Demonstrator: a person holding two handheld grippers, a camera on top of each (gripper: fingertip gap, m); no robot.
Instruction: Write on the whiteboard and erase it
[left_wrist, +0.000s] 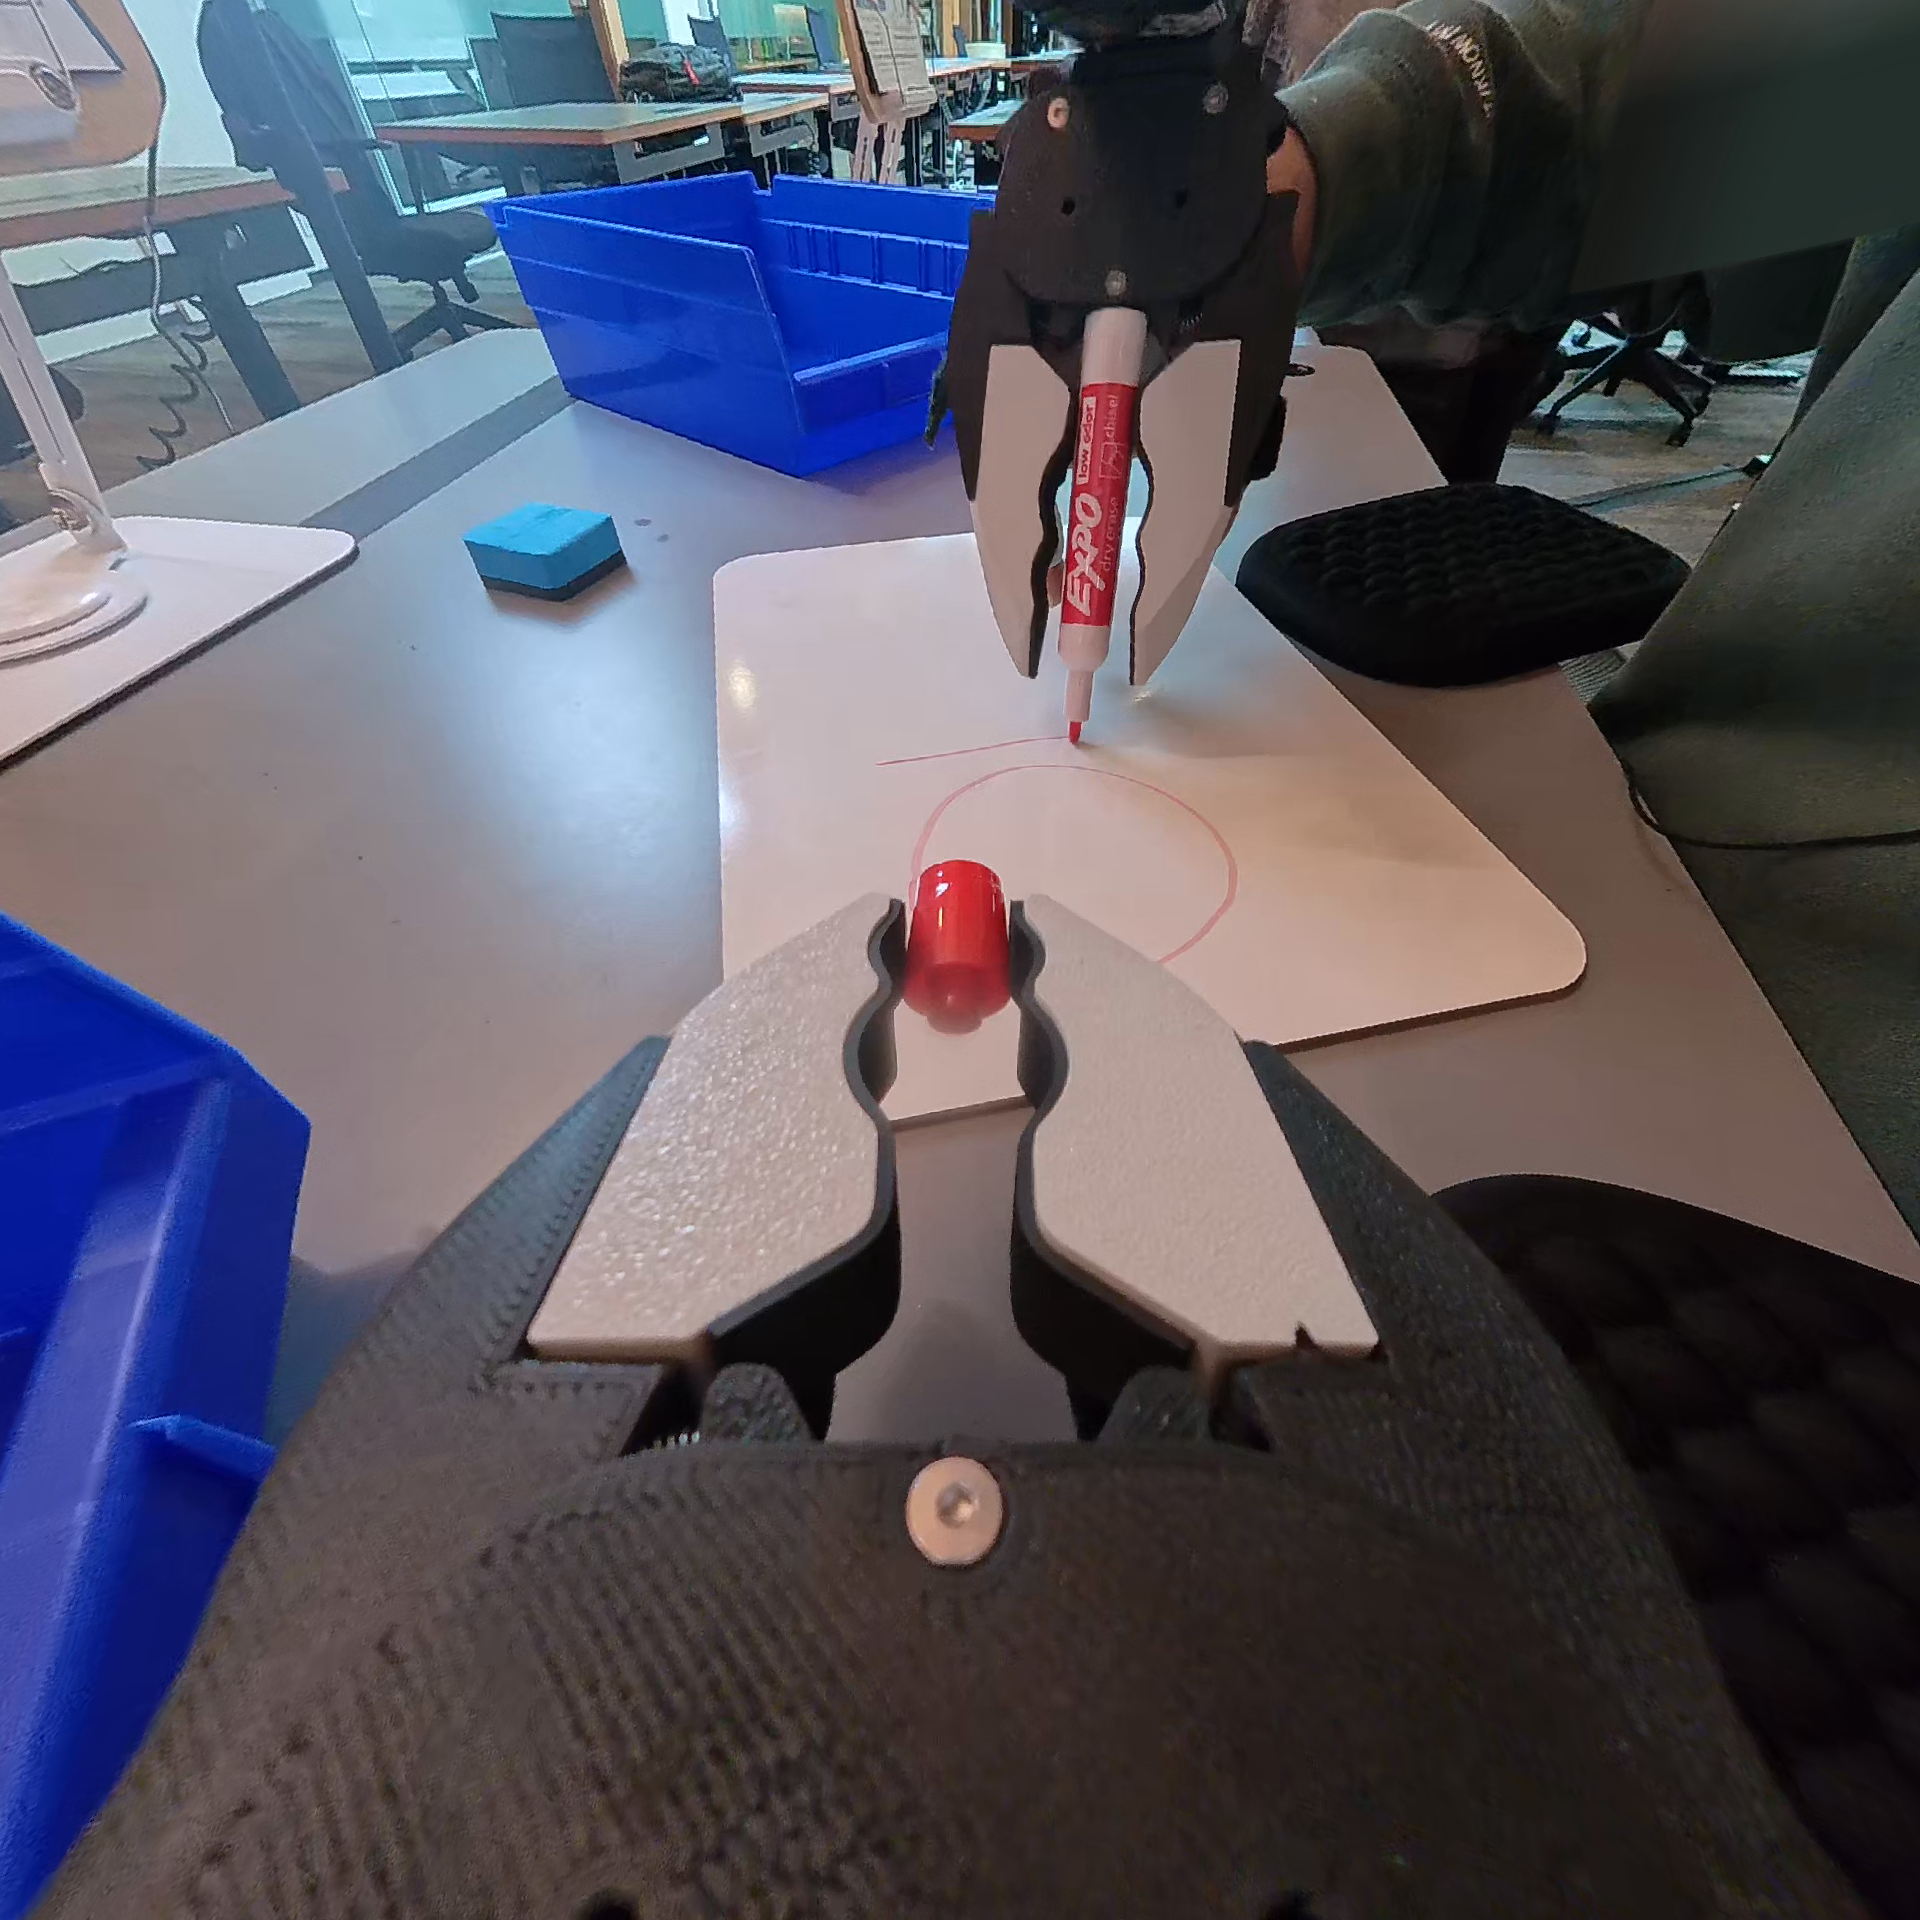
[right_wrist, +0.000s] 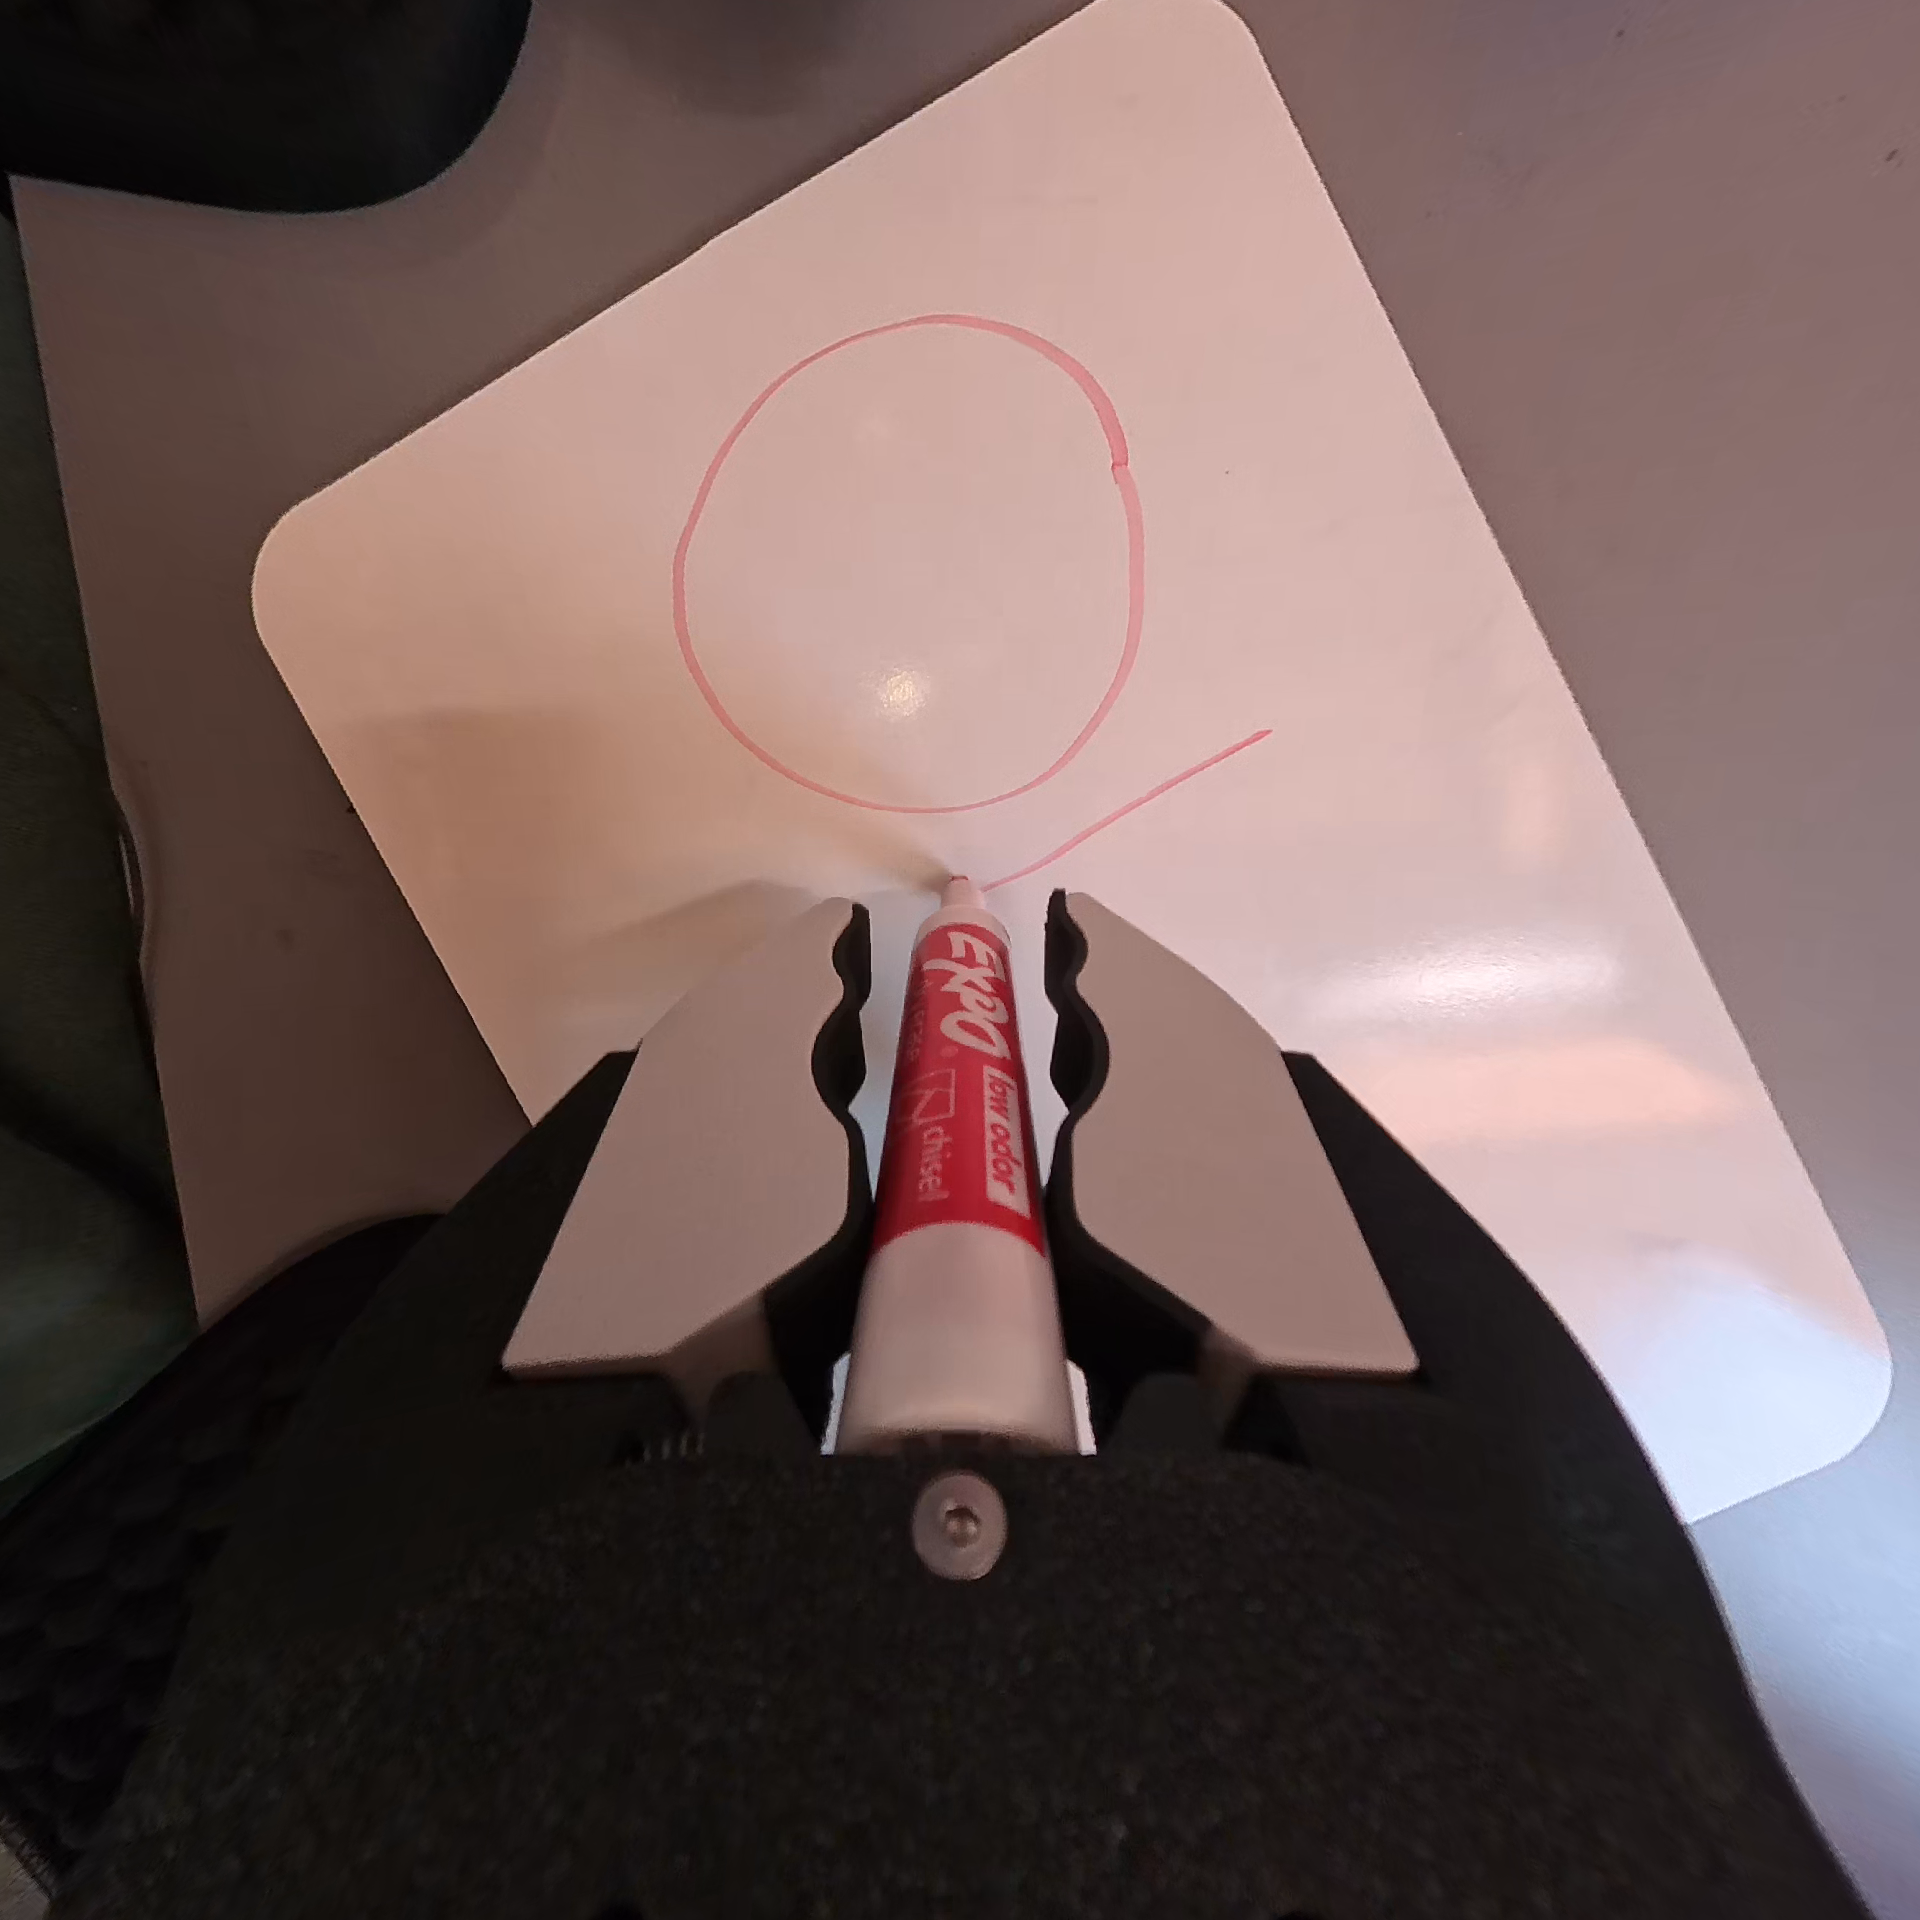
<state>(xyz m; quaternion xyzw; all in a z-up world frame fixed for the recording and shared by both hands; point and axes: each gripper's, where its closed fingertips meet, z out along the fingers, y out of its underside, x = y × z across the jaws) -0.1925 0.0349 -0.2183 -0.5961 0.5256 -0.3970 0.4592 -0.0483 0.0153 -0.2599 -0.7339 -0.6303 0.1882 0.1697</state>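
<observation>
**Jaws clamped on marker and cap over the whiteboard**

Jaws of the right gripper (right_wrist: 956, 904) are closed around the red marker (right_wrist: 961, 1122), which runs lengthwise down the gap between them, its back end deep at the hinge and its tip poking out just past the fingertips. The tip touches the whiteboard (right_wrist: 1455, 727) at the end of a short red stroke (right_wrist: 1132, 805), just beside a red circle (right_wrist: 904, 566) drawn nearer the board's middle. In the left wrist view this gripper (left_wrist: 1086, 675) points steeply down at the board, held by a person's sleeved arm (left_wrist: 1475, 156).

The left gripper (left_wrist: 956, 914) pinches the red marker cap (left_wrist: 956, 945) between its fingertips, above the near edge of the board.

The whiteboard (left_wrist: 1403, 904) lies flat on the grey desk (left_wrist: 416, 831). A blue eraser (left_wrist: 543, 548) sits on the desk off the board's far left corner, apart from both grippers, with a blue bin (left_wrist: 727, 312) behind it
</observation>
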